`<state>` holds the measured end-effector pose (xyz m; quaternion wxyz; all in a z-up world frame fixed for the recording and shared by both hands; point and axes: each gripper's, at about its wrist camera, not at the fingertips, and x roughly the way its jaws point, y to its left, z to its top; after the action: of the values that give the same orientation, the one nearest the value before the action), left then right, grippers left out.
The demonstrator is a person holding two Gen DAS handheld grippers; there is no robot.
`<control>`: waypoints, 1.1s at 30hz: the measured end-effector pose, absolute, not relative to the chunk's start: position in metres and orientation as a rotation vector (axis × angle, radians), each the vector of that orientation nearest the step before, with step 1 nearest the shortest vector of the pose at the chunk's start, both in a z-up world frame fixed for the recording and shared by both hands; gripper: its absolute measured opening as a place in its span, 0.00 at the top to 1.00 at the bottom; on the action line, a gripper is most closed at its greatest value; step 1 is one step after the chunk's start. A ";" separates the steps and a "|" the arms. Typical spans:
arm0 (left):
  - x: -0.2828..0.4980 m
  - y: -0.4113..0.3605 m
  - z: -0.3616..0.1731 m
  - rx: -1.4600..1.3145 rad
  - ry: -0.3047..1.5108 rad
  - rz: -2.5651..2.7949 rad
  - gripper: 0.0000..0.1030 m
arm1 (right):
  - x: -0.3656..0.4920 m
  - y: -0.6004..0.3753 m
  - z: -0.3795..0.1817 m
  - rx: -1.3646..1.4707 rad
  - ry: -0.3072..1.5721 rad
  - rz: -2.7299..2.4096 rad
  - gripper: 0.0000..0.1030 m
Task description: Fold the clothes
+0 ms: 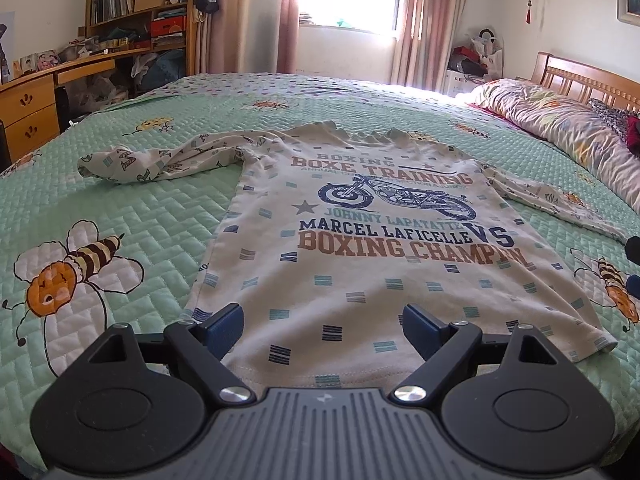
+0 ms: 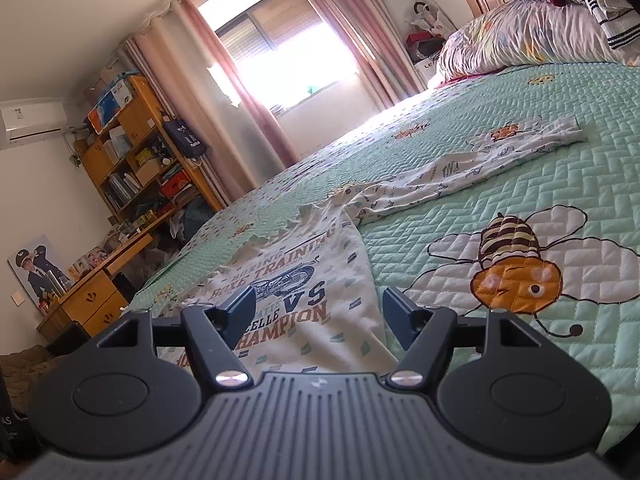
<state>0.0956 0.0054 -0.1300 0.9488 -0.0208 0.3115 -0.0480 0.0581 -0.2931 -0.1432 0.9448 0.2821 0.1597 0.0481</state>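
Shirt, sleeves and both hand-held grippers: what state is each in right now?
Shirt: spread flat on the bedspread, print up, unfolded.
Left sleeve: stretched out sideways, bunched and twisted.
Right sleeve: stretched out sideways, fairly flat.
Left hand-held gripper: open, above the hem, holding nothing.
Right hand-held gripper: open, above the shirt's right edge, holding nothing.
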 end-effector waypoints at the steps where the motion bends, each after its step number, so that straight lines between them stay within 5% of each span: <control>1: 0.095 0.006 -0.130 -0.042 0.633 -0.096 0.15 | 0.058 -0.293 -0.143 0.577 0.326 0.098 0.31; 33: 0.094 0.003 -0.137 -0.038 0.651 -0.089 0.14 | 0.056 -0.296 -0.144 0.613 0.338 0.106 0.30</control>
<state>0.0935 0.0031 -0.1368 0.9463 -0.0185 0.3197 -0.0436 0.0561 -0.2961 -0.1436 0.9380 0.3002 0.1656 0.0517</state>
